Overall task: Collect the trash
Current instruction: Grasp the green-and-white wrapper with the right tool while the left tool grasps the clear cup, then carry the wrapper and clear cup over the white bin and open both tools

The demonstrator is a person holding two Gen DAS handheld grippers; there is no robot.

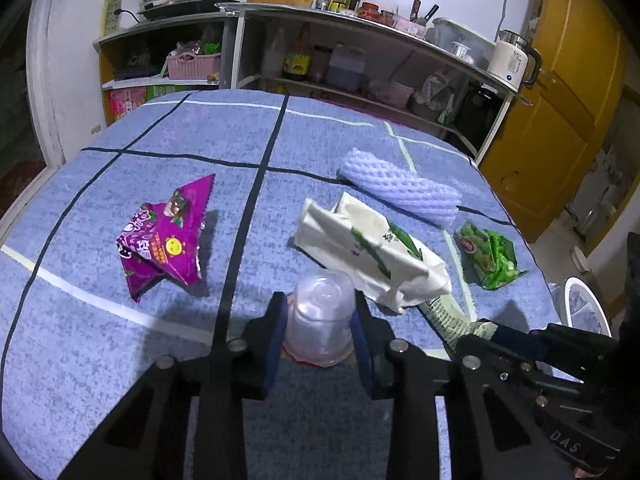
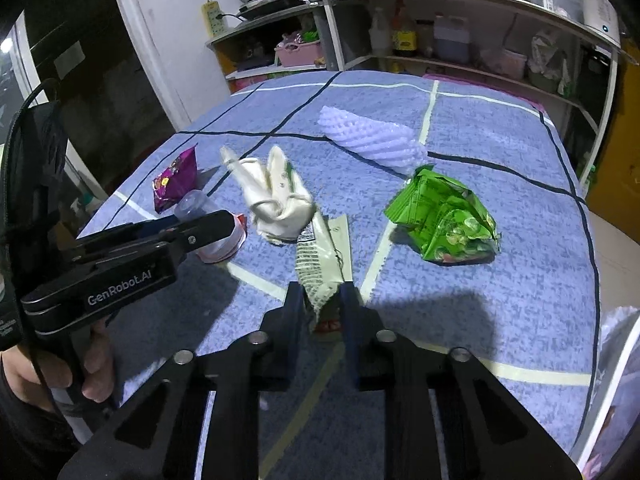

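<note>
Nearest, the left tool (image 1: 320, 332) is closed on an upturned clear plastic cup (image 1: 320, 316) standing on the tabletop (image 1: 100, 340) — light and thin-walled, so gripped low near its rim. The right tool (image 2: 322, 300) pinches the near end of a limp white-and-green wrapper (image 2: 316, 256); the left tool's side reads "GenRobot.AI". Farther off lie a purple snack bag (image 1: 164, 240), a crinkly green packet (image 2: 444, 220) and soft white foam netting (image 1: 400, 192) — all light.
</note>
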